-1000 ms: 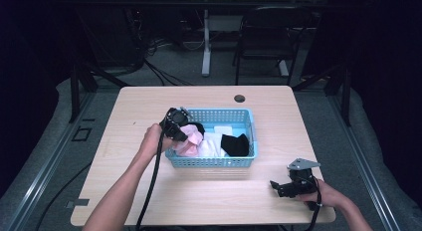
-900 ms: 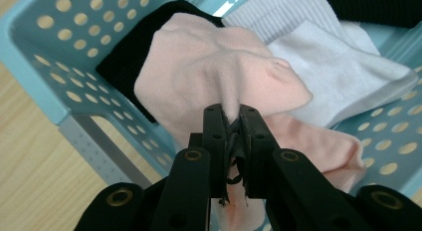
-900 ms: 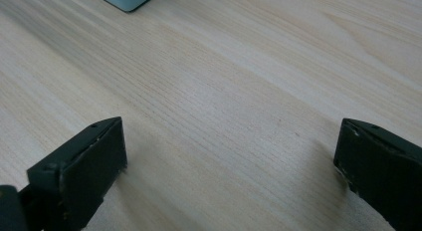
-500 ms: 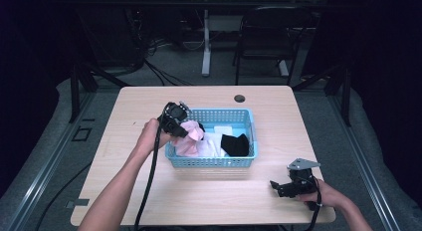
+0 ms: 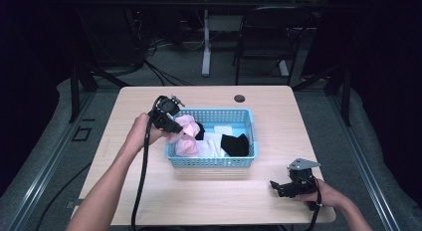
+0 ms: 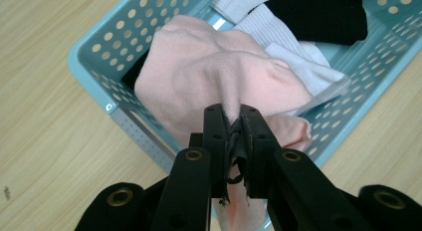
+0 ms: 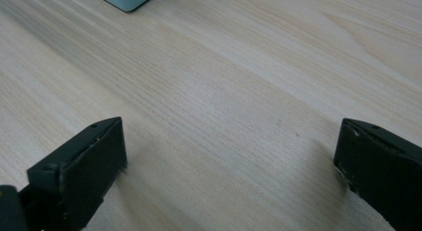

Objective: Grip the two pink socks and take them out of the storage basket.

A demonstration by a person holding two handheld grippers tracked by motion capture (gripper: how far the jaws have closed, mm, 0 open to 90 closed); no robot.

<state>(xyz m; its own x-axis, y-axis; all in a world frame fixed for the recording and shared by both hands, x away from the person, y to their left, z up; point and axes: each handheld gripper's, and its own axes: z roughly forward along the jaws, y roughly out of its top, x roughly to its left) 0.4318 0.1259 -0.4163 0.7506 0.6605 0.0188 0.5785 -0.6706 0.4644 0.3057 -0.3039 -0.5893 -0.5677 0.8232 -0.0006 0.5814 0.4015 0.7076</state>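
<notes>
1. Gripping a fold of the pink sock (image 6: 219,76), the left gripper (image 6: 234,141) had its jaws pressed nearly together, with only the pinched cloth between them.
2. In the high view, the left gripper (image 5: 171,125) stood over the left end of the blue basket (image 5: 214,162), and the pink sock (image 5: 185,136) hung from it, its lower part apparently resting inside the basket.
3. The basket (image 6: 94,66) sat on the wooden table (image 5: 209,196), near its middle.
4. Beside the pink sock lay a white sock (image 6: 293,57), touching it, and a black sock (image 6: 323,17) lay farther along toward the other end.
5. In the high view the black sock (image 5: 235,144) lay at the right side of the basket, with the white sock (image 5: 211,144) between it and the pink one.
6. The right gripper (image 5: 284,187) rested at the table's near right corner, well apart from the basket.
7. Its jaws stood wide apart in the right gripper view, with only bare table (image 7: 229,106) between them and nothing held.
</notes>
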